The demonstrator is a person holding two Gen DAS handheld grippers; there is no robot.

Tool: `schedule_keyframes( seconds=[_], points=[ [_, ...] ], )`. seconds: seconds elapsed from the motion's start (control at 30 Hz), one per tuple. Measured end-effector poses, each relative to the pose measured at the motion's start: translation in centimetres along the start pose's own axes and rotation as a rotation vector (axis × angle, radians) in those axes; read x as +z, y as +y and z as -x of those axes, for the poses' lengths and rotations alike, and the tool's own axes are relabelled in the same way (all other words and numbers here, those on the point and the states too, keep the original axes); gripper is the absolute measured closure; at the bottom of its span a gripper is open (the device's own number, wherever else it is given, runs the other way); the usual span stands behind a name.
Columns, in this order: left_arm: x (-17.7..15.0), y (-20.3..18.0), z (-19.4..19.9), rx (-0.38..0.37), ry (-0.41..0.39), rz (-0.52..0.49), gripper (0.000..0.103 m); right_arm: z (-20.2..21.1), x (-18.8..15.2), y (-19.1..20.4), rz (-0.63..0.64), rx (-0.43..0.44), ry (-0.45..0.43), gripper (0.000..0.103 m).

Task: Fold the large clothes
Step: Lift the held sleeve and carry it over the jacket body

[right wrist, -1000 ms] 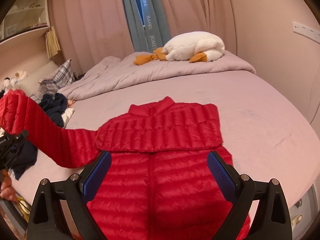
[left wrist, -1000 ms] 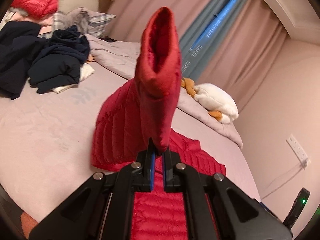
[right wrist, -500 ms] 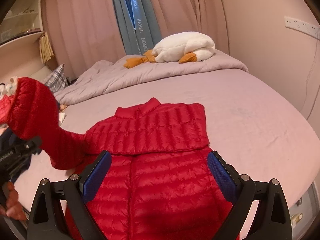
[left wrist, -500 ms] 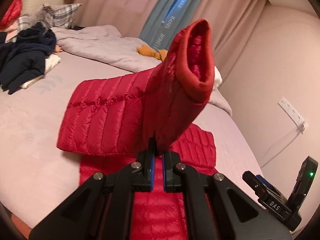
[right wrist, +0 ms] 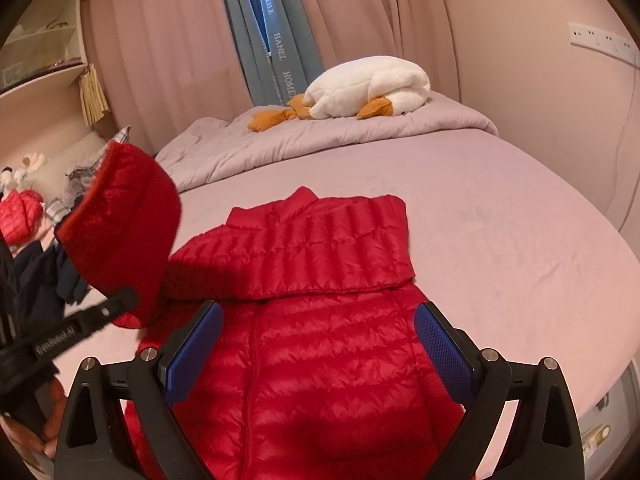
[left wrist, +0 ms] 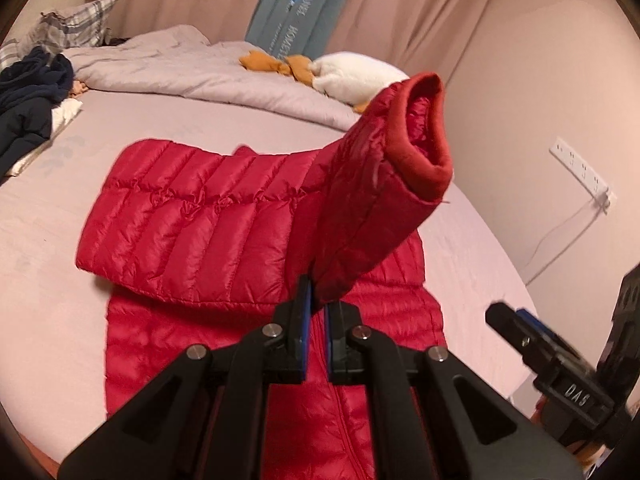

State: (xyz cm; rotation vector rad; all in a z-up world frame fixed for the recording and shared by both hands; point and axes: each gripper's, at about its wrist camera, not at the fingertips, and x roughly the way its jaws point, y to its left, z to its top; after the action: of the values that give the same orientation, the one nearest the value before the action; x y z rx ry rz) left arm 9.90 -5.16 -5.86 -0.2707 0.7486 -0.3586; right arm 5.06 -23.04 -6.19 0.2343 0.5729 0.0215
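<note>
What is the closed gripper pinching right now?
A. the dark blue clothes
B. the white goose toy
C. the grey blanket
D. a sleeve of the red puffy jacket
D: the left gripper is shut on the sleeve of the red jacket, whose cuff stands up above the bed.

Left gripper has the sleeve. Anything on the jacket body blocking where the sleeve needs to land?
Nothing visible. The left gripper is shut on the red sleeve, held above the jacket. The other sleeve already lies folded across the chest; the right gripper hovers open over the lower body.
</note>
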Motion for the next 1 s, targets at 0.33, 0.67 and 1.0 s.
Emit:
schedule_keyframes(
  seconds=[0.33, 0.67, 1.0],
  points=[
    [-3.2, -1.2, -2.8, -0.014, 0.114, -0.019, 0.098, -0.7, -0.9, -1.5, -0.042, -0.003, 0.033, 0.006],
    [-5.5, -0.9, -4.8, -0.042, 0.201, 0.025, 0.098, -1.4, -2.2, -2.9, -0.095, -0.009, 0.066, 0.006],
    [-6.8, -0.8, -5.1, -0.035, 0.239, 0.027, 0.098, -2.2, -3.2, -3.5, -0.126, -0.011, 0.100, 0.006]
  ],
)
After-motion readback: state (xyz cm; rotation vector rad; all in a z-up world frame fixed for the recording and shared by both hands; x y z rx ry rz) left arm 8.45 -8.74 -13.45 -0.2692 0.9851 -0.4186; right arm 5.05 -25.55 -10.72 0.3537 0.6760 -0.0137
